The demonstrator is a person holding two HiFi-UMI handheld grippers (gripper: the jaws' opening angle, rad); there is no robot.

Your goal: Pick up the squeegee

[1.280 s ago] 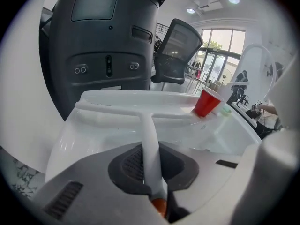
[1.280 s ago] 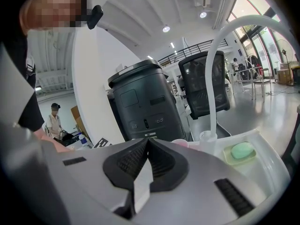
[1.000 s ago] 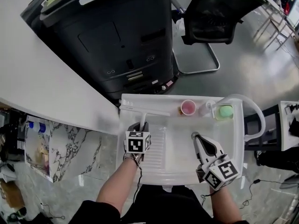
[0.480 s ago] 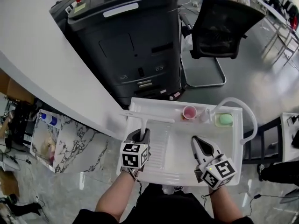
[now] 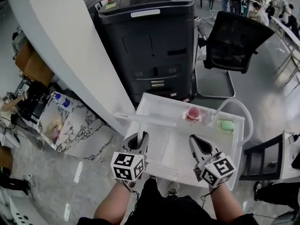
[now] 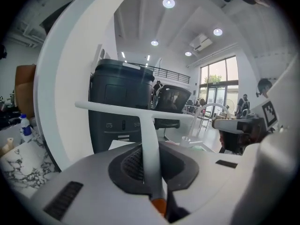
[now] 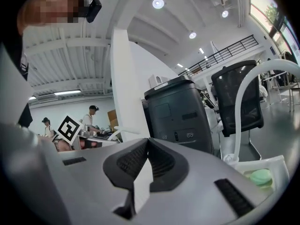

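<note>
The white squeegee (image 5: 145,120) is off the tray, its long blade level above the tray's far left corner. Its handle (image 6: 149,144) runs back between the jaws of my left gripper (image 5: 140,136), which is shut on it; the blade (image 6: 117,108) crosses the left gripper view in front of the black machine. My right gripper (image 5: 192,138) hovers over the right half of the tray, its jaws shut with nothing between them (image 7: 148,140).
The white sink tray (image 5: 234,139) holds a pink cup (image 5: 193,112) and a green sponge (image 5: 227,124) at its far edge, with a white hose (image 5: 234,102) arching over them. Beyond stand a black machine (image 5: 150,41), an office chair (image 5: 239,36) and a white curved counter (image 5: 56,46).
My left gripper has risen with the squeegee, lifting its blade off the tray's far edge and swinging it left. The right gripper rose slightly, still shut.
</note>
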